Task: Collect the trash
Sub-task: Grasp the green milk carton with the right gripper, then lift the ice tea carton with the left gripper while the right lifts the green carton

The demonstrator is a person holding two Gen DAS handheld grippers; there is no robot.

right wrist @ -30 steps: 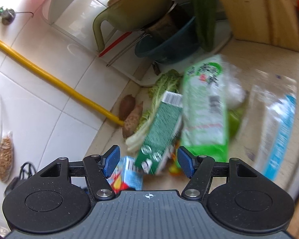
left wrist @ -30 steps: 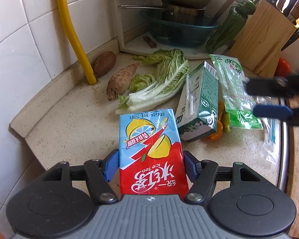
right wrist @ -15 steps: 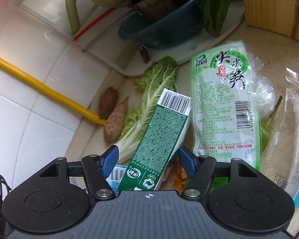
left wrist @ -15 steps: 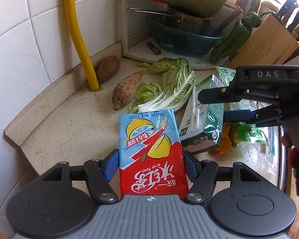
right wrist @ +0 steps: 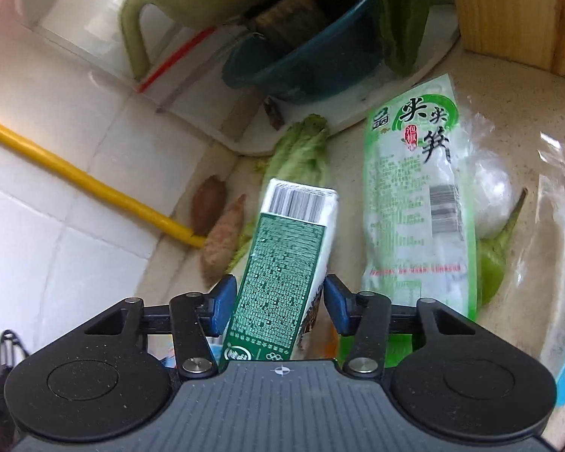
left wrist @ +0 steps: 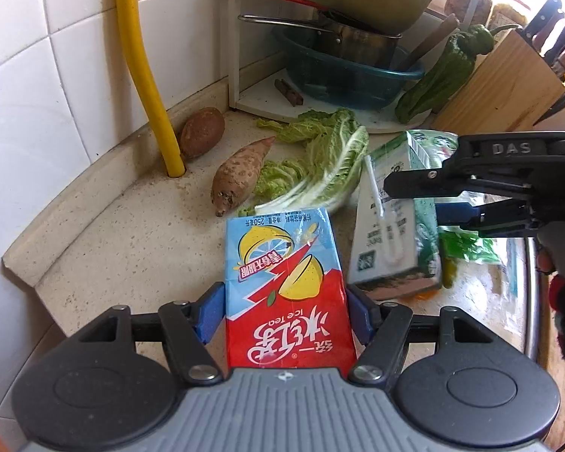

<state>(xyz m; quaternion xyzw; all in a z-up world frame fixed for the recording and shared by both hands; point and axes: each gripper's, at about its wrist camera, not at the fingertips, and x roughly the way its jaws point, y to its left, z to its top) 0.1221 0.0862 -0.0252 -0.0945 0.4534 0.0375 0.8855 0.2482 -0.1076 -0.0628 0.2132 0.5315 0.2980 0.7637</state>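
Thin waxed card, both cartons look light and crushable, best pinched across their flat sides near the base. The left hand-held gripper [left wrist: 284, 316] is closed on the red-and-blue ice tea carton [left wrist: 286, 282] just above the counter [left wrist: 124, 248]. A second ago the right hand-held gripper [right wrist: 275, 301] hung wide over the clutter; now its pads bracket the green carton [right wrist: 282, 275], which stands tilted beside the cabbage leaf [left wrist: 331, 165], though contact is uncertain.

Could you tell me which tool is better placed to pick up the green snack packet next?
Neither is free: the left tool grips the iced tea carton, the right tool the green carton. The right is nearer the green snack packet.
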